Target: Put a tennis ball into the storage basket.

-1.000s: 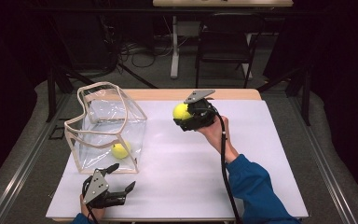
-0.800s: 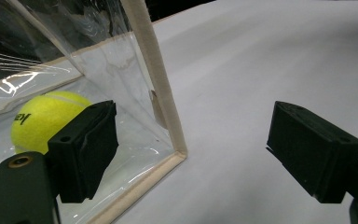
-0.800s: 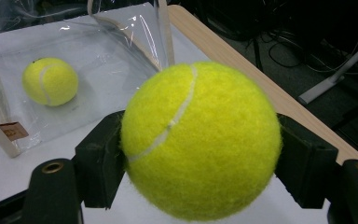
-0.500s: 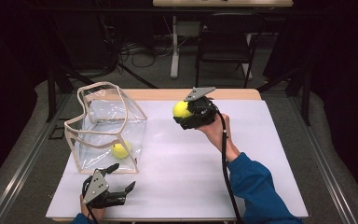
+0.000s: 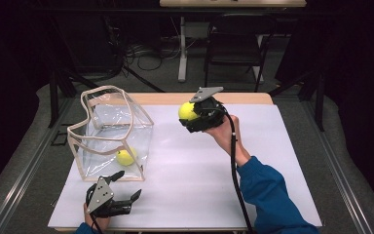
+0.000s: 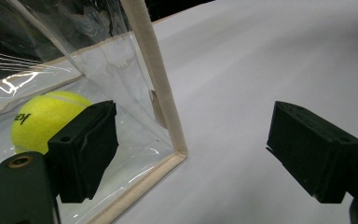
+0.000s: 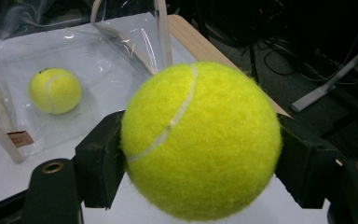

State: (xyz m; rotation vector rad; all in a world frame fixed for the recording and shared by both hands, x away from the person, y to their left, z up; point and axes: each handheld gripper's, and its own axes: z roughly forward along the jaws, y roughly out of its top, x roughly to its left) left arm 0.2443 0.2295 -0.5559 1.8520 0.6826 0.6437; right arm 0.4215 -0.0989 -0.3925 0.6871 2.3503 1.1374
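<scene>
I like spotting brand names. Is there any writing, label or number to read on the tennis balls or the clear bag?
Black print on the yellow tennis ball inside the clear plastic bag: partly hidden, unreadable.
Small brown tag on the clear plastic bag with beige trim: too small to read.
Yellow tennis ball held in the right gripper: no print shows.

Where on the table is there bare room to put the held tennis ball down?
The white table top is bare from the clear bag across to its right edge, and below the held tennis ball in the right tongs. The near left corner is crowded: bag, second ball inside it, left tongs.
</scene>
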